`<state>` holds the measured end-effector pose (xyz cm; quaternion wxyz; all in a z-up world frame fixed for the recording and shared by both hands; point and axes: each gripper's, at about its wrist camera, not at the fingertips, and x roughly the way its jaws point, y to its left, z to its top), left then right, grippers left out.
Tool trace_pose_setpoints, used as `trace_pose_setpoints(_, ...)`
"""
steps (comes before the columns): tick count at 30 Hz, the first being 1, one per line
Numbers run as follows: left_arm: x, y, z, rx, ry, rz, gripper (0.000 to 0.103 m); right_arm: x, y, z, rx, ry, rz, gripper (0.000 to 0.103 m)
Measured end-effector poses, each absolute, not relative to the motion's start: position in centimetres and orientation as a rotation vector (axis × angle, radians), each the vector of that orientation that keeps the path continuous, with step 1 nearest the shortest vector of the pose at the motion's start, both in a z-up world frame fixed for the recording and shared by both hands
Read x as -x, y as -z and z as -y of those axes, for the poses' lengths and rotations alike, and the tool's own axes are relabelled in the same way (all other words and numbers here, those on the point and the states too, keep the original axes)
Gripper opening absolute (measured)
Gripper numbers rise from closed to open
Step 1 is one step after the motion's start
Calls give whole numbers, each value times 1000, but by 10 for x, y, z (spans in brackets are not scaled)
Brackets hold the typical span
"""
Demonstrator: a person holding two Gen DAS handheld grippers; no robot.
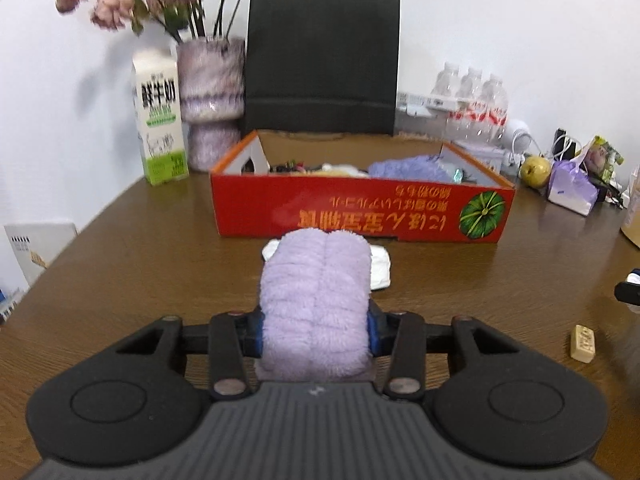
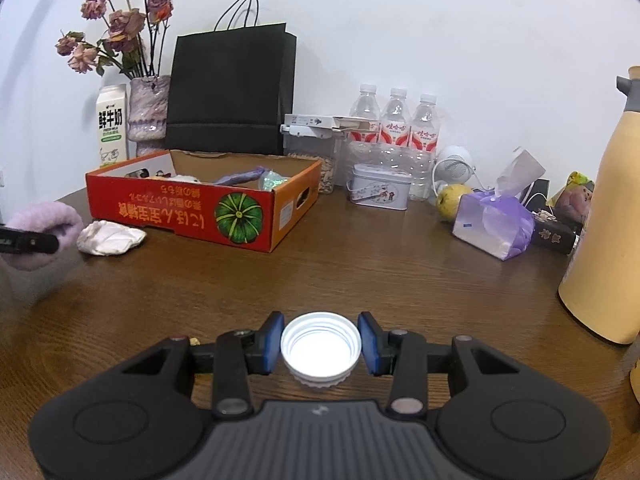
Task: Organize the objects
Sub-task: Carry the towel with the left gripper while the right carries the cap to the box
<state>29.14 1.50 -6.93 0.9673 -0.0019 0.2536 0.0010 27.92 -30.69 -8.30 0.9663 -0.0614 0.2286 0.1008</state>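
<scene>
- The left gripper (image 1: 315,332) is closed about halfway, and its blue pads (image 1: 373,330) press from both sides on a fluffy lilac plush roll (image 1: 315,304), which fills the lower centre of the left wrist view.
- The roll hides the fingertips almost fully, and its lower end is cut off by the gripper body.
- In the right wrist view the same roll (image 2: 42,222) shows at the left edge, blurred and partly out of frame.
- The right gripper (image 2: 321,345) stands a little wider than a white plastic bottle cap (image 2: 320,350), which lies open side up between the pads.
- A thin gap seems to remain on each side of the cap, but I cannot tell if the pads touch it.
- The red cardboard box with a green pumpkin picture (image 1: 362,210) stands in the middle of the left wrist view on the brown wooden table (image 1: 140,248).
- Inside the box lies a purple cloth (image 1: 408,168) with some small things that are hard to make out.
- A crumpled white cloth (image 2: 110,237) lies just in front of the box, at its left end in the right wrist view; in the left wrist view the roll hides most of it.
- A small beige tile (image 1: 583,343) lies on the table at the lower right of the left wrist view, and its print is too small to read.
- A black paper bag (image 2: 228,92) stands behind the box.
</scene>
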Motion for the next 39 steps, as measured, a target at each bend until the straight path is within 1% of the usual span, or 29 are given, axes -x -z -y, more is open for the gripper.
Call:
trace_pose_setpoints(11,-254,61,-1,-46,-30,-400,43,-267,79,296,175,-191,-387,39)
trace_pose_setpoints(24,-235,61,1,-33,-30,-386,43,-249,75,270,182,-218,-319,39)
trace_pose_setpoints(39,-228,56,1,11,-51,-374,43,-235,71,220,130,-338,-299,39)
